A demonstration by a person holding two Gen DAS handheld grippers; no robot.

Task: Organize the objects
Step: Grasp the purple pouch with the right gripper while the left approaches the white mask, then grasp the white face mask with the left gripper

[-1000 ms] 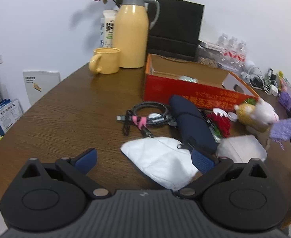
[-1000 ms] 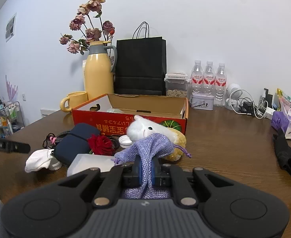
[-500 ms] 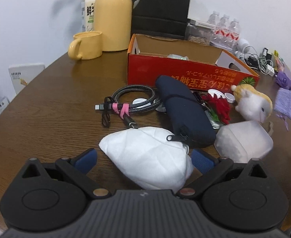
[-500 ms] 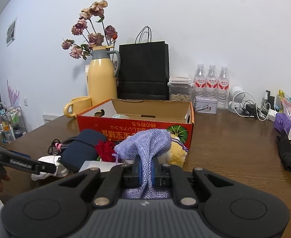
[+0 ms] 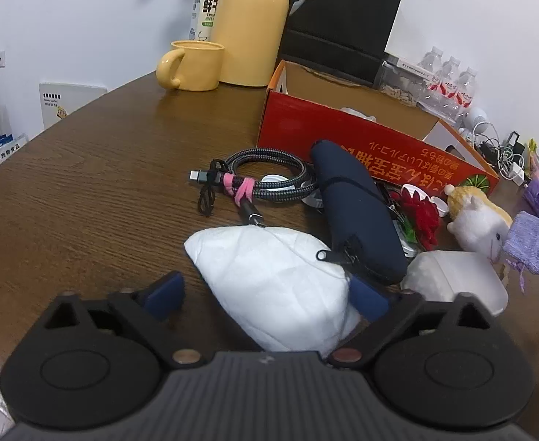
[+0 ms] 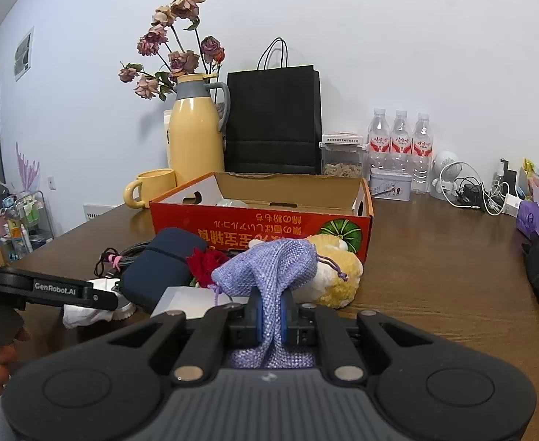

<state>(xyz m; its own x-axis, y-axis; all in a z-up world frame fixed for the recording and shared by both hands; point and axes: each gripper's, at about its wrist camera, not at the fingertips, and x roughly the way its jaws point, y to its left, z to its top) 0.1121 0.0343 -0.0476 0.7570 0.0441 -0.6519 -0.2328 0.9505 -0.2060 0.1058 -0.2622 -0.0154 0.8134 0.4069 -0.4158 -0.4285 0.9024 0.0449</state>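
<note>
The left gripper [image 5: 266, 296] is spread wide, its two blue pads on either side of the near end of a white face mask [image 5: 269, 279] that lies flat on the tabletop [image 5: 86, 191]; the right pad looks to be against the mask, the left pad apart from it. Just beyond the mask lies a coiled braided cable [image 5: 266, 180] tied with a pink band, and touching the mask's right edge is a navy zip case [image 5: 357, 213]. Beyond the case stands the red cardboard box [image 5: 328, 136], open-topped.

The right gripper [image 6: 269, 318] is closed tight on a purple drawstring pouch [image 6: 269, 268], held above the tabletop in front of the box. Behind the pouch, against the box's front wall, sits a yellow-and-white plush toy [image 6: 337, 275], with a red fabric flower [image 6: 207, 262] to the pouch's left.
</note>
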